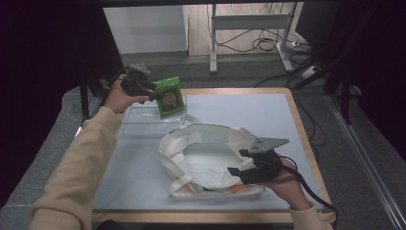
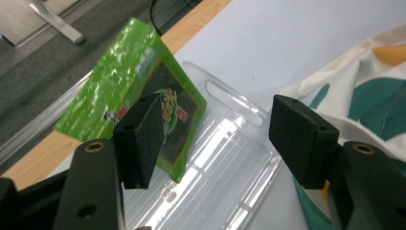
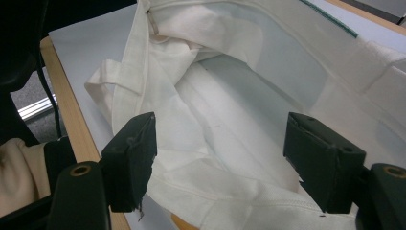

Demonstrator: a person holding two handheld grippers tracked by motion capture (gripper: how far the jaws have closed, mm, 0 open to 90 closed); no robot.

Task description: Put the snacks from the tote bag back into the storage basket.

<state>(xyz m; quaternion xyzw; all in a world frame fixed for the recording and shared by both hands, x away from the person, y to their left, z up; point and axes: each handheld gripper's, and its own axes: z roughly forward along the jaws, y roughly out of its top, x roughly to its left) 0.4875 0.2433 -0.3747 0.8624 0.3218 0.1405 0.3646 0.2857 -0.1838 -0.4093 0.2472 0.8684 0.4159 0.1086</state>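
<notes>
With your left gripper point(image 2: 215, 139) and right gripper point(image 3: 220, 158) both gaping wide and clamping nothing, that green snack packet point(image 2: 119, 81) could topple short of the floppy tote bag point(image 3: 230, 72).

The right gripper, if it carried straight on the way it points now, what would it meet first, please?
Most likely the inner lining of the open white tote bag, which lies straight ahead between its open jaws; depth is hard to judge.

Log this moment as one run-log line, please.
left tool: jaws apart, by green packet at clear tray | right tool: jaws apart, at white bag mouth | packet not bagged
</notes>
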